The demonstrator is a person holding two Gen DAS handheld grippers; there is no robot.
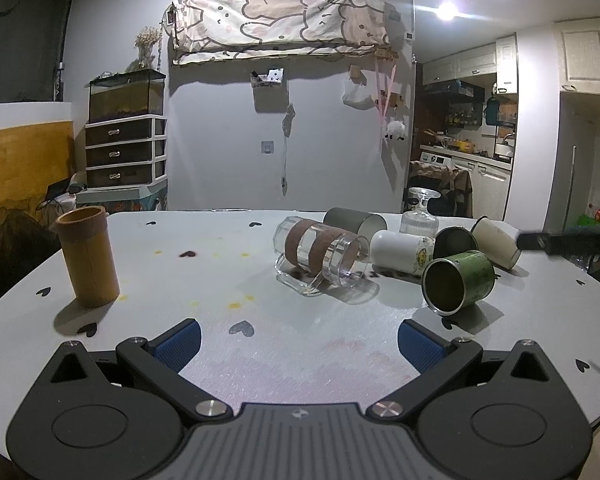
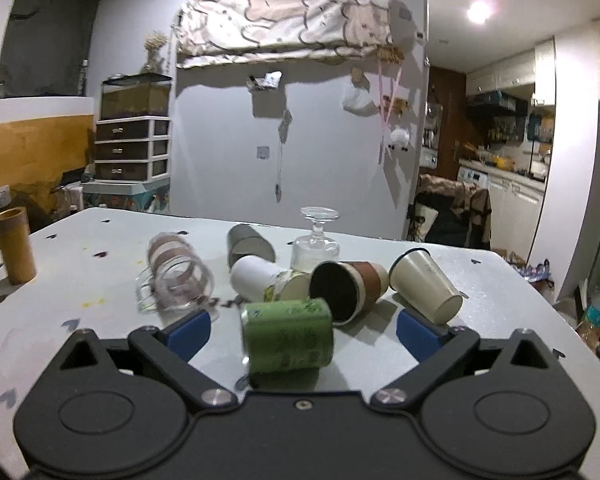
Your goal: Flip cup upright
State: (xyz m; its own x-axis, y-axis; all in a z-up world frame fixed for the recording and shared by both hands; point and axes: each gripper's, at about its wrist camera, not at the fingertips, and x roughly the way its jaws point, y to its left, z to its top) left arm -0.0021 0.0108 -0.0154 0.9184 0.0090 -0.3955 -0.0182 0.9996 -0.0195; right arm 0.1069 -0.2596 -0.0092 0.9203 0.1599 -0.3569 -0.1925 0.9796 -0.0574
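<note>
A green metal cup [image 2: 287, 336] lies on its side between the open jaws of my right gripper [image 2: 302, 330], not gripped; in the left wrist view [image 1: 458, 282] its mouth faces me. Around it lie a clear glass mug with brown bands [image 1: 320, 256] [image 2: 176, 276], a white cup [image 1: 402, 250] [image 2: 266, 278], a grey cup [image 1: 354, 220] [image 2: 248, 244], a dark cup with a brown sleeve [image 2: 348, 286] and a cream cup [image 2: 424, 284] [image 1: 496, 240]. A tan cup [image 1: 87, 256] [image 2: 14, 250] stands upright at the left. My left gripper [image 1: 298, 338] is open and empty.
An upturned stemmed glass [image 2: 316, 240] [image 1: 420, 214] stands behind the pile. The white table [image 1: 240, 280] with heart marks ends at the back and right. Drawers [image 1: 126, 150] and a tank stand beyond it. My right gripper's dark body [image 1: 568, 242] shows at the left view's right edge.
</note>
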